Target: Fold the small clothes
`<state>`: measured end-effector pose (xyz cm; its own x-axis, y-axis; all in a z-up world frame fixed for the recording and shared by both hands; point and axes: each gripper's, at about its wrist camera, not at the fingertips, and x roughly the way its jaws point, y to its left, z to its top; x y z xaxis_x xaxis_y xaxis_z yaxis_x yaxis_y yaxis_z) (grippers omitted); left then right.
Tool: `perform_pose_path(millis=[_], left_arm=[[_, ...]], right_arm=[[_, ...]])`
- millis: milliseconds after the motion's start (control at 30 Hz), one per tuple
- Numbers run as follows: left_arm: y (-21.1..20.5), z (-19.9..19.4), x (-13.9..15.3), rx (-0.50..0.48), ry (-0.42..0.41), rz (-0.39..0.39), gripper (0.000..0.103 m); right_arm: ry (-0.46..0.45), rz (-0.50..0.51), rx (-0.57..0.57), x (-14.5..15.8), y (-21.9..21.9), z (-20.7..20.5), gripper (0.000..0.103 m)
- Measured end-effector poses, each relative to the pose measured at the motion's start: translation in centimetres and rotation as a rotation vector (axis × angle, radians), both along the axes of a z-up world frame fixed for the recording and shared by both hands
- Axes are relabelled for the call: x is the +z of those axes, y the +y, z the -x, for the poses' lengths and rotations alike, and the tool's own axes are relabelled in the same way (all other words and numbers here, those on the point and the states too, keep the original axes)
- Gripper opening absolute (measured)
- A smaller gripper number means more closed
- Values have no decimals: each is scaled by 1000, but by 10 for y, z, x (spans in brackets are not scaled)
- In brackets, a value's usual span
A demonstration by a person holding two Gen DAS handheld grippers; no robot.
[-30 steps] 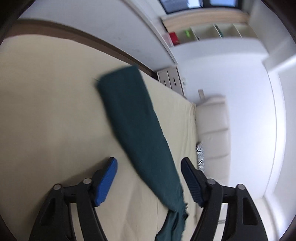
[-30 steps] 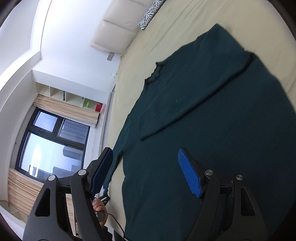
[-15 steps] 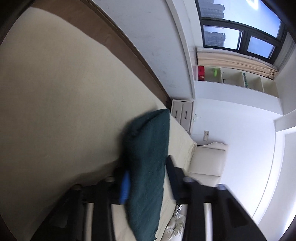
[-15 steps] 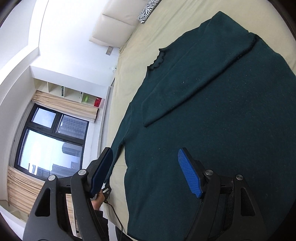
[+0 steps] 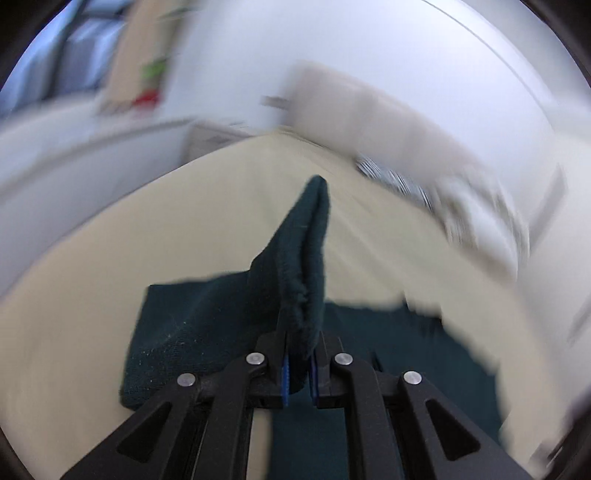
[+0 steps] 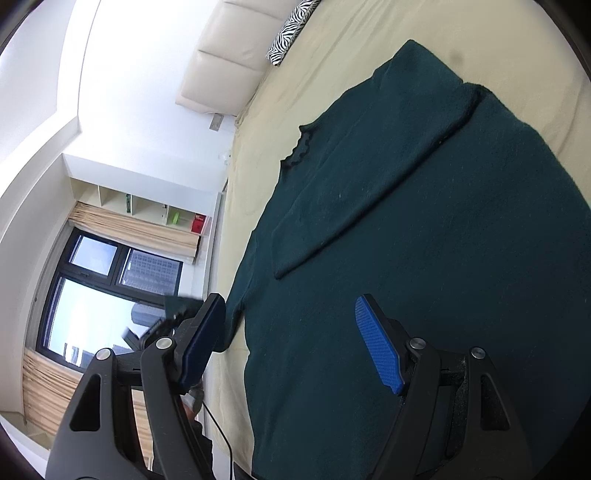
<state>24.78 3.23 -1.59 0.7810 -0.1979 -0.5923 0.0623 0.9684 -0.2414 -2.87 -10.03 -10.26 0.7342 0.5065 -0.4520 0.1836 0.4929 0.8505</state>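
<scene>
Cream bedding covers the bed, with a padded headboard and a zebra-striped pillow at its far end, and a large window at the side of the room. On this bed lies the dark green sweater, spread flat with one sleeve folded diagonally across the body. The right gripper hovers above the lower part of the sweater with its jaws wide apart; the blue pads do not touch the cloth. The left gripper has its jaws narrow, pressed together on the other sleeve, which stands up between the fingers as a folded ridge and points forward to the headboard. Below it, more of the sweater lies on the bedding. The left view is strongly blurred, so small details of the room are not clear there. One second ago the left jaws were wide open around the sleeve lying flat on the bed; half a second ago they were closing on it; now the sleeve is lifted and the camera looks in another direction, over the sweater body. The right gripper has hardly changed, only the view is shifted a little over the sweater.
</scene>
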Motion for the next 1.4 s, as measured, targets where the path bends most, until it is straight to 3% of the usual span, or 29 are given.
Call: perform_pose_path(millis=[67, 100, 233, 367, 567, 733, 800, 867, 967, 1000, 1033, 1067, 1200, 1400], left_arm=[[-74, 12, -15, -111, -32, -237, 9], [-99, 18, -27, -143, -37, -305, 10], [-141, 33, -60, -200, -39, -426, 10], [-140, 47, -80, -206, -30, -480, 10], [-136, 88, -95, -199, -47, -492, 14], [-134, 94, -95, -205, -59, -479, 15], [-132, 94, -97, -205, -57, -468, 15], [-128, 93, -97, -209, -49, -449, 16], [-122, 95, -96, -220, -27, -419, 35], [-119, 98, -94, -221, -25, -412, 48], [-116, 103, -92, -220, -33, -403, 58], [-112, 109, -89, -224, -49, -385, 61], [-95, 122, -81, -251, -42, -314, 62], [-53, 119, -72, -229, 24, -139, 56]], right_arm=[[9, -6, 9, -2, -3, -9, 73], [19, -12, 21, -5, -4, -17, 73], [48, -60, 81, -16, 4, -51, 73], [49, -132, 183, -24, 28, -92, 73], [104, -257, 292, -41, 64, -158, 73], [164, -238, 391, -43, 89, -190, 70], [212, -216, 426, -51, 99, -199, 60], [241, -203, 441, -57, 103, -204, 40], [228, -150, 436, -56, 104, -206, 18], [221, -123, 432, -54, 103, -203, 12], [208, -100, 425, -49, 99, -202, 8], [196, -88, 418, -44, 96, -202, 8], [150, 40, 375, -13, 64, -204, 8], [208, 213, 300, -3, 8, -210, 8]])
